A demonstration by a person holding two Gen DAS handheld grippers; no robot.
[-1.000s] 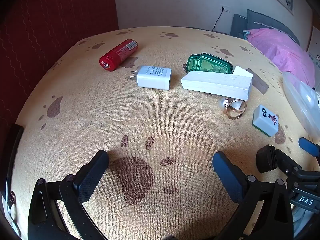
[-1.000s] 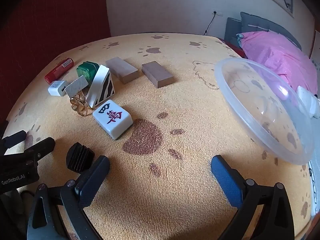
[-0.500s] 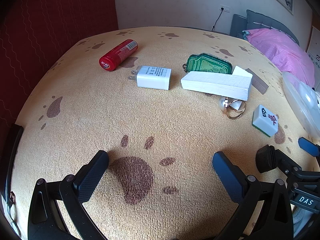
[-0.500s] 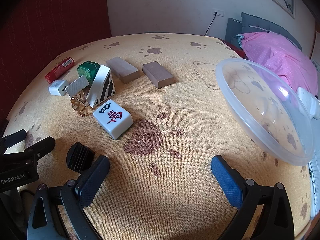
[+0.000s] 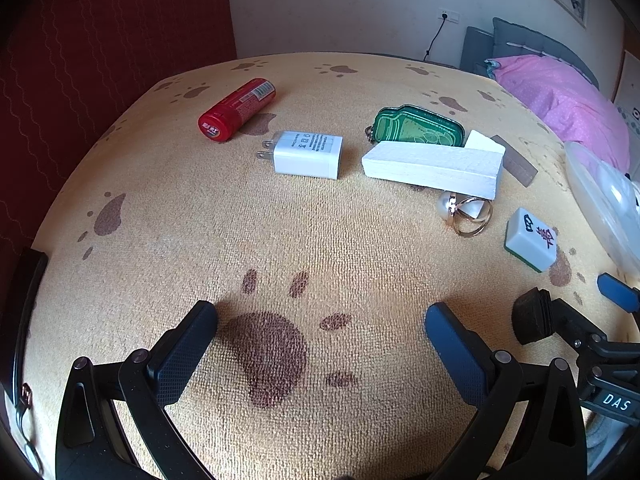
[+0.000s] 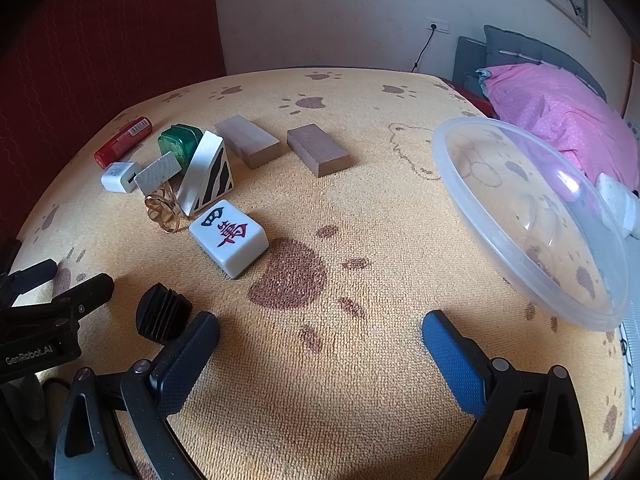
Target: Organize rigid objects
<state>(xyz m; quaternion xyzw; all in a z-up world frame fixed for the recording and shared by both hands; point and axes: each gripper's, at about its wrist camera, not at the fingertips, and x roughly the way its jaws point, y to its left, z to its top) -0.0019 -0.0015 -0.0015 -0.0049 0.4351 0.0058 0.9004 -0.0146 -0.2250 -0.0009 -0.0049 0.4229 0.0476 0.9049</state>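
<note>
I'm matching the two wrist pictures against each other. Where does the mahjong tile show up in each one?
Left wrist view: the mahjong tile lies far right, near the clear bowl's rim.
Right wrist view: the same tile lies left of centre, just ahead of the left-hand finger of the tongs.
Shared landmark: the gold ring, close beside the tile in both.

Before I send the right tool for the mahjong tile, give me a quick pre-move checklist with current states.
1. Right tool open and holding nothing: ok.
2. Left tool open and holding nothing: ok.
3. Mahjong tile lying flat, face up, top unobstructed: ok.
4. Gap between the tile and the gold ring: not ok, they nearly touch.
5. Clear plastic bowl has room for the tile: ok.
6. Left tool clear of the right tool's path: cannot tell.
</note>
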